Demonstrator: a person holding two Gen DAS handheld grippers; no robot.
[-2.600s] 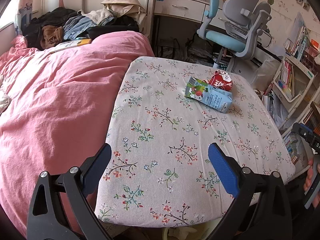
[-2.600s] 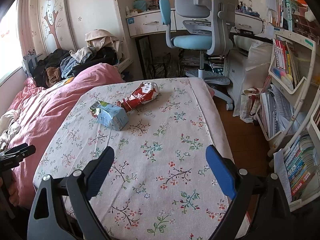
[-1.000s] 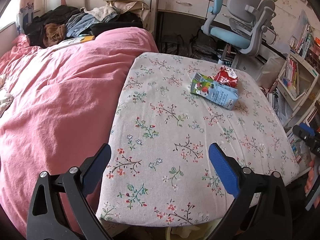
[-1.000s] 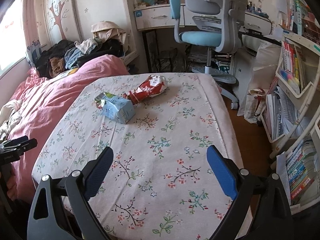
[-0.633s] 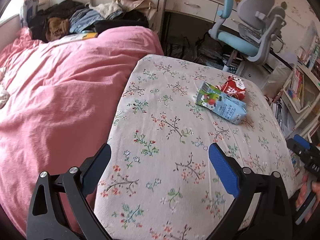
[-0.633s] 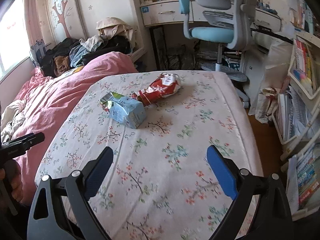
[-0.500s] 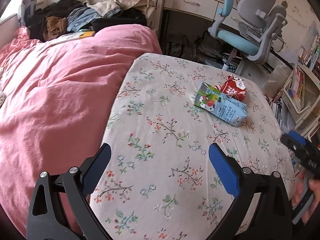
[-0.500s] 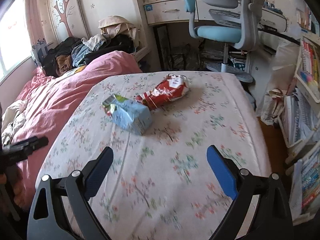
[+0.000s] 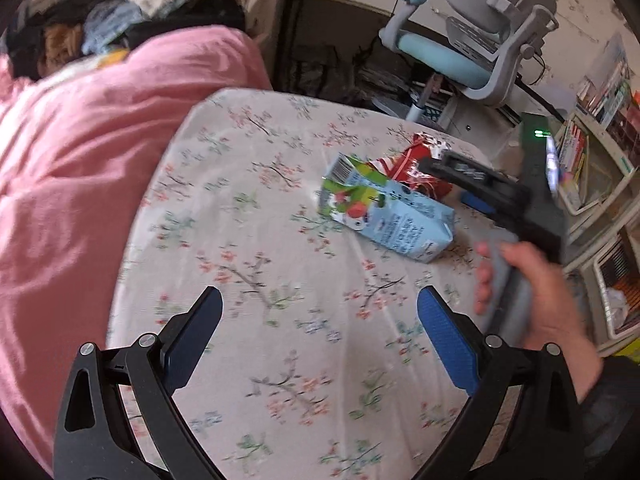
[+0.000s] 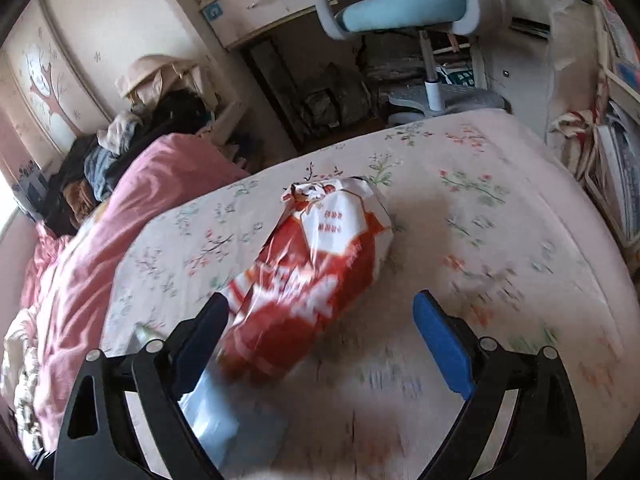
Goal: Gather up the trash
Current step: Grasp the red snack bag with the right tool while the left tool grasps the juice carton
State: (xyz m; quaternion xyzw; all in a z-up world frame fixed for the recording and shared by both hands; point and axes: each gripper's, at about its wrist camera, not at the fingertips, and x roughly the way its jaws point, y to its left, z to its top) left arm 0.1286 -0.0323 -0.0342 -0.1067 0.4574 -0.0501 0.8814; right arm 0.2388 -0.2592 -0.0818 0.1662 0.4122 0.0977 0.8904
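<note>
right gripper (image 10: 320, 320) jaws gape around red snack bag (image 10: 316, 268) on floral table (image 10: 500, 240).

Right claw (image 10: 320, 328) has closed in on red wrapper (image 10: 316, 264).

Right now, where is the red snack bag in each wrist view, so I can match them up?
Left wrist: red snack bag right of centre, behind the blue carton, partly hidden by the right gripper.
Right wrist: red snack bag centre, between the open fingers, nearer the left one.
Shared landmark: blue desk chair beyond the table.
</note>
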